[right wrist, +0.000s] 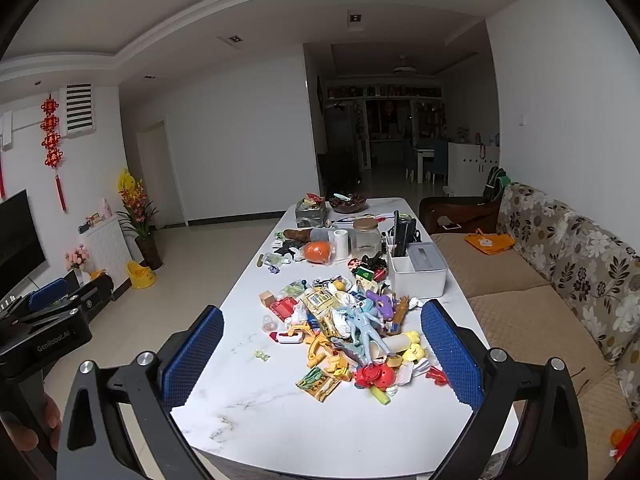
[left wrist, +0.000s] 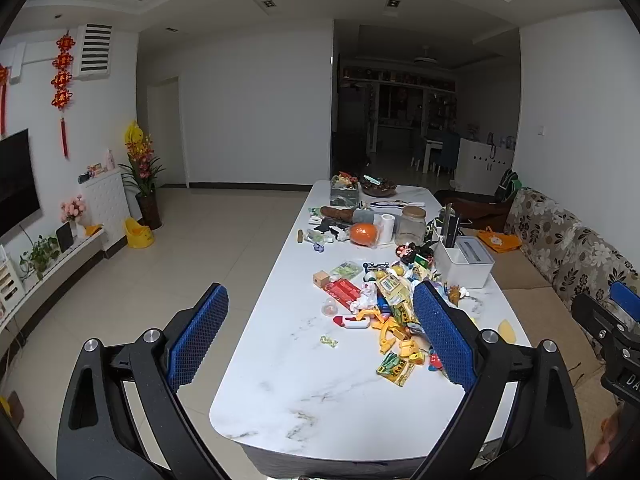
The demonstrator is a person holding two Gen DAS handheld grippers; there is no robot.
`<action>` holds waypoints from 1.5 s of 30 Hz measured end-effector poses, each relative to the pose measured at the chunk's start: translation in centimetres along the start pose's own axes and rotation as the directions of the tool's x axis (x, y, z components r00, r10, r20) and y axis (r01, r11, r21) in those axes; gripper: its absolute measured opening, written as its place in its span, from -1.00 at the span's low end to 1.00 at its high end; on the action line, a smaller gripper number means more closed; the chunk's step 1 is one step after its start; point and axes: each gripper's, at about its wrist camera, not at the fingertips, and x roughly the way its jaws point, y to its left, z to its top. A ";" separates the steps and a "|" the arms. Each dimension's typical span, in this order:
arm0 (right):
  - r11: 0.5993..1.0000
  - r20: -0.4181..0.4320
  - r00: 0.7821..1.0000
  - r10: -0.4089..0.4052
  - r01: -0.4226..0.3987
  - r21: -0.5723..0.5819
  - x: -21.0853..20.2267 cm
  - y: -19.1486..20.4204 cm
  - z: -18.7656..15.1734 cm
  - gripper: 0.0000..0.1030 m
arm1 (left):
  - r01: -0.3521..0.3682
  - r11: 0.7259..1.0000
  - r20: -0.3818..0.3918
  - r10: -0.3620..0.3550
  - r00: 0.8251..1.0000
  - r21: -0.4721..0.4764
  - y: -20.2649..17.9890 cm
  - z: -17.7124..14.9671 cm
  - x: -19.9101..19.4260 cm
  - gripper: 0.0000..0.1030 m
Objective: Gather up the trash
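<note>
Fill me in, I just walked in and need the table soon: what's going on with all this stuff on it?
A person is holding a two-finger gripper in each hand over the near end of the white marble table, set to collect trash. The left gripper and right gripper are both open and hold nothing. A pile of wrappers and small toys lies untouched mid-table, with one small wrapper lying apart on its left.

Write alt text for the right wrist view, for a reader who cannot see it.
The open right gripper hovers above a white marble table, framing a heap of toys and snack wrappers. Farther back stand an orange, a glass jar and a white organiser box. A floral sofa lines the right.
</note>
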 end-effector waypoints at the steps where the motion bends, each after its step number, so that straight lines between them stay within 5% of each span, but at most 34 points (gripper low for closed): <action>1: 1.000 0.000 1.000 0.000 0.000 0.000 0.0 0.0 0.0 0.89 | -0.001 1.000 0.002 0.001 1.000 0.002 0.0 0.0 -0.1 0.77; 45: 1.000 -0.039 0.999 0.000 -0.001 -0.025 0.6 -0.2 -0.9 0.89 | 0.036 0.999 -0.028 -0.036 0.999 0.013 0.8 0.3 0.9 0.77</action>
